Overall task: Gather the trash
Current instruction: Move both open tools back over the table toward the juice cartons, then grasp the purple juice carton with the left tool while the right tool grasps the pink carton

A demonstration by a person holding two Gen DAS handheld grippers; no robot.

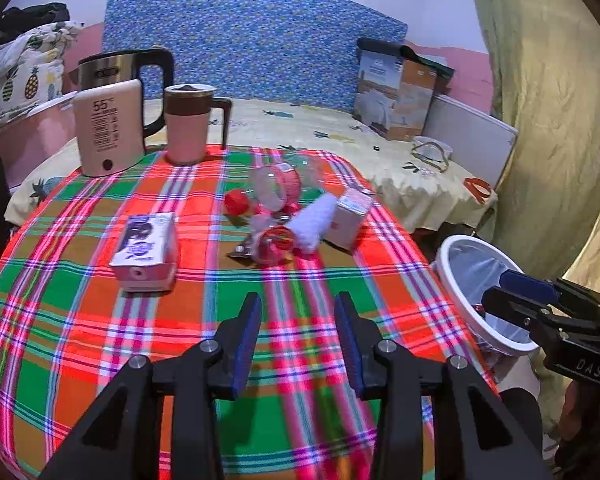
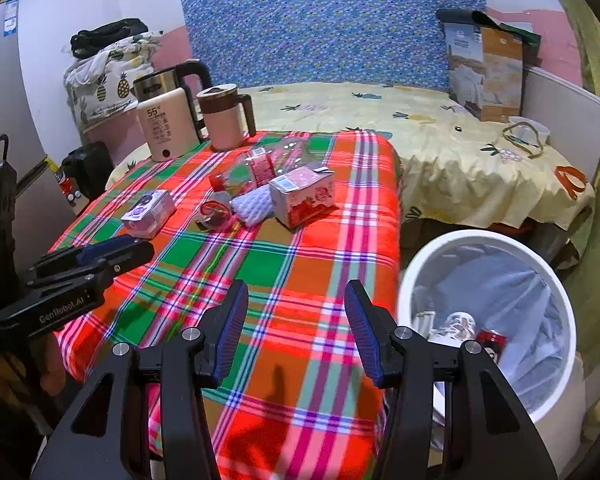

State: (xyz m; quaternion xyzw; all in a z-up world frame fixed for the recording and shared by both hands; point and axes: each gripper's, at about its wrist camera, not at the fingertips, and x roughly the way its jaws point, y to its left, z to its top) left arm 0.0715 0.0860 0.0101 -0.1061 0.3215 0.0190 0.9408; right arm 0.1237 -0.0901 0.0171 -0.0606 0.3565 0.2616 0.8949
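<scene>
Trash [image 1: 284,216] lying mid-table, bin [image 2: 488,320] waiting beside the edge; left gripper [image 1: 298,340] and right gripper [image 2: 296,328] both hovering empty, fingers apart; risking the clear bottle [image 1: 276,188] rolling away if nudged.

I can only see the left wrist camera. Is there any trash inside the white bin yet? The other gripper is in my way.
Observer: Yes. The right wrist view shows a red can at the bottom of the white bin.
Operator: Only that?
Observer: No. A patterned container, maybe a cup, lies right beside the can.
Operator: Is the right gripper holding something?
Observer: No. The right gripper is open, and only the tablecloth shows between its fingers.
</scene>
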